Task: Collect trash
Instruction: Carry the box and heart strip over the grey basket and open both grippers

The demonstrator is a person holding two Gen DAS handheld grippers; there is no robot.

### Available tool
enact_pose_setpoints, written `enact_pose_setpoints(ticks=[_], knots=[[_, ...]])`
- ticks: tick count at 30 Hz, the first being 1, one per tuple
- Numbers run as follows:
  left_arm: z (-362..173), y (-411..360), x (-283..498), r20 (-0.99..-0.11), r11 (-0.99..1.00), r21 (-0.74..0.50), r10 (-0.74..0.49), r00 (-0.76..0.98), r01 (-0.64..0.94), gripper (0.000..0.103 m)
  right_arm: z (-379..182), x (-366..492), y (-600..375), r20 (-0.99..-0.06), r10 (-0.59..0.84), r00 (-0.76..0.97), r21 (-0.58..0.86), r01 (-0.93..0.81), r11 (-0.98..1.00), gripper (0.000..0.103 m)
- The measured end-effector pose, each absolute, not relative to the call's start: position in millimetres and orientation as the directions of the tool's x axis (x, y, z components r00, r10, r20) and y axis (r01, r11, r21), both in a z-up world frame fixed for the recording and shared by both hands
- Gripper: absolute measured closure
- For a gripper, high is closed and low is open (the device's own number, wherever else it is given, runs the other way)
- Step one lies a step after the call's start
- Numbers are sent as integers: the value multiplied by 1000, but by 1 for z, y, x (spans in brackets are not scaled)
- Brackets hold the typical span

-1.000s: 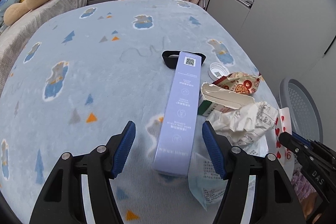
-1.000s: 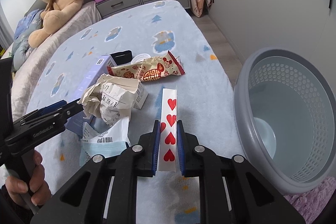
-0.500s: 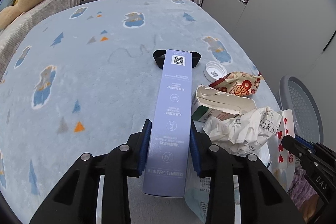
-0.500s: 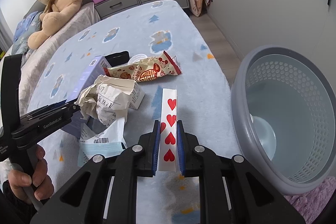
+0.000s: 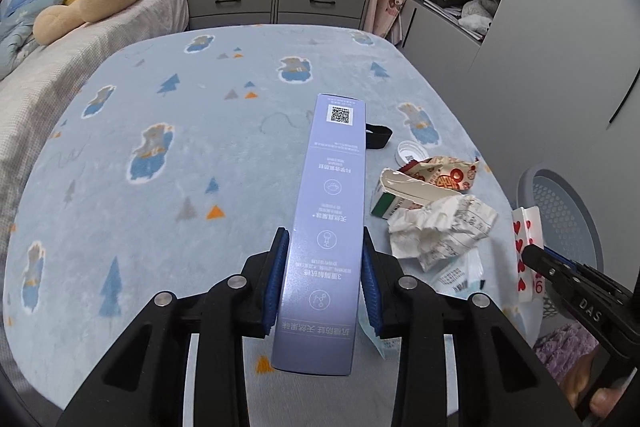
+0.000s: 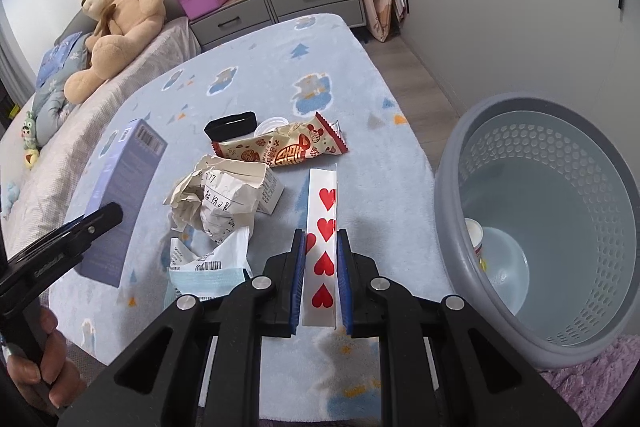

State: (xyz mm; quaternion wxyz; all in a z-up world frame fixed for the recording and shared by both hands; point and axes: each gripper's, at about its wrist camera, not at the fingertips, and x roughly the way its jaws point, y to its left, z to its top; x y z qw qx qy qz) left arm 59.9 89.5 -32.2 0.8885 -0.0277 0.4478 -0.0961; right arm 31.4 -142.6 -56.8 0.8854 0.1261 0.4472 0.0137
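What matters for my next move is where the grey perforated basket (image 6: pixel 552 227) sits: it is off the bed's right edge, on the floor, lower than the blanket. My right gripper (image 6: pixel 320 279) is just beside its rim, while my left gripper (image 5: pixel 324 279) is farther off, with the pile of rubbish between it and the basket. So I judge the right side should drop first.

The right gripper is clamped on a folded playing card (image 6: pixel 322 227) with red hearts, its long axis running straight out along the fingers and tilted a little up off the bed (image 6: pixel 360 75). The basket mouth lies to the right of the card, so a swing to the right and a small reach over the rim should do it. A white cup (image 6: pixel 474 231) is already inside.

The left gripper is closed on a long lavender box (image 5: pixel 328 227), gripped near its close end, with the long axis pointing away from me and the far end raised above the blanket. In the right wrist view the box appears lifted clear of the bed. That length sticks well out ahead, so I would need to carry it across over the crumpled paper (image 5: pixel 440 227), the torn carton (image 5: pixel 404 195) and the snack wrapper (image 5: pixel 444 175) without sweeping them.

A packaged face mask (image 6: pixel 208 267), a black band (image 6: pixel 230 125) and a white lid (image 5: pixel 410 151) remain on the blanket.
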Motion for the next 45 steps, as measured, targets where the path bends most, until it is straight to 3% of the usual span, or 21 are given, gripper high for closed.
enact_pose_setpoints(ticks=[10,23,32,45], knots=[[3,71,29,-738,972,-147,-230,634,181,70,-43,14,-157,-764,130,632,249,102,963,87],[21,-28,14,-724,924,-151,-346,597,352,70,-32,-14,-231,-754,55,655,251,210,945,87],[8,-113,14,-758,858,-159,-423,496,489,70,-43,-33,-302,-772,-20,636,247,329,911,87],[-31,-191,30,-816,807,-149,-427,389,572,70,-60,-34,-351,-789,-34,613,261,385,885,87]])
